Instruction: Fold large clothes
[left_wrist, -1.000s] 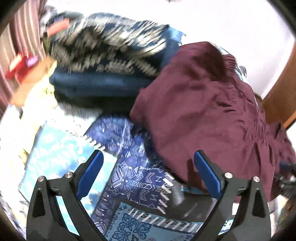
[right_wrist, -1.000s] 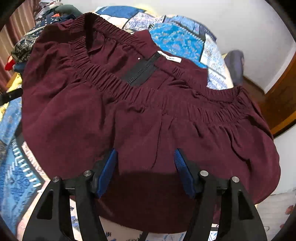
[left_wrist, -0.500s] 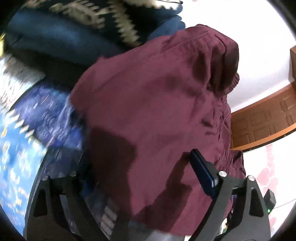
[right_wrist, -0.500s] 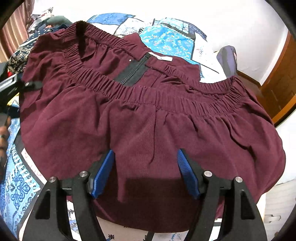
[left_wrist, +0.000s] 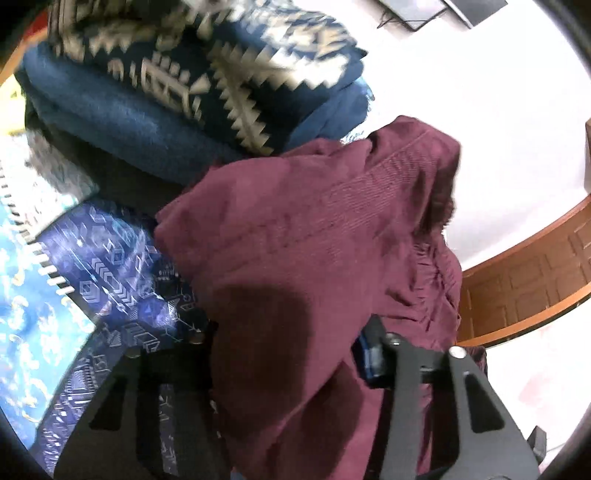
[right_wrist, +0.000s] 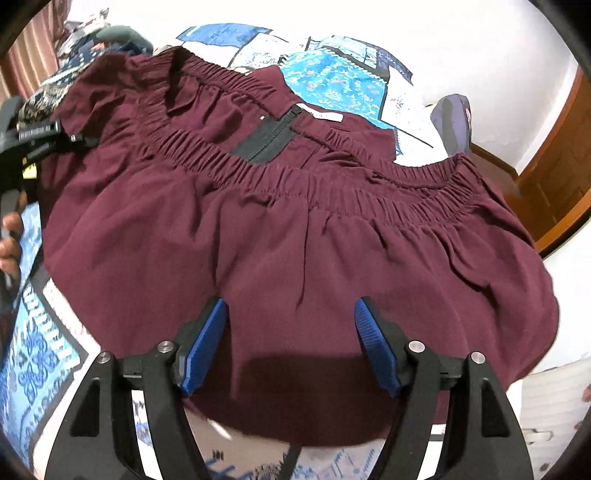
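The maroon skirt (right_wrist: 295, 236) lies spread on the bed (right_wrist: 332, 81) with no fold yet made, the left gripper (left_wrist: 288, 354) has just been closing over its side edge (cloth between the jaws), while the right gripper (right_wrist: 291, 347) hovers apart above the hem.

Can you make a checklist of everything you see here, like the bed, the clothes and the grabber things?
Surface: blue patterned bedspread, mostly covered.
Job's things: maroon garment spread out, elastic waistband up, black zipper showing.
Clutter: folded navy patterned blanket beside the garment.
Grippers: left gripper has just been closing, with maroon cloth between its jaws; right gripper open over the garment's lower part.
Cables: nothing seen.
Surroundings: white wall, wooden door.
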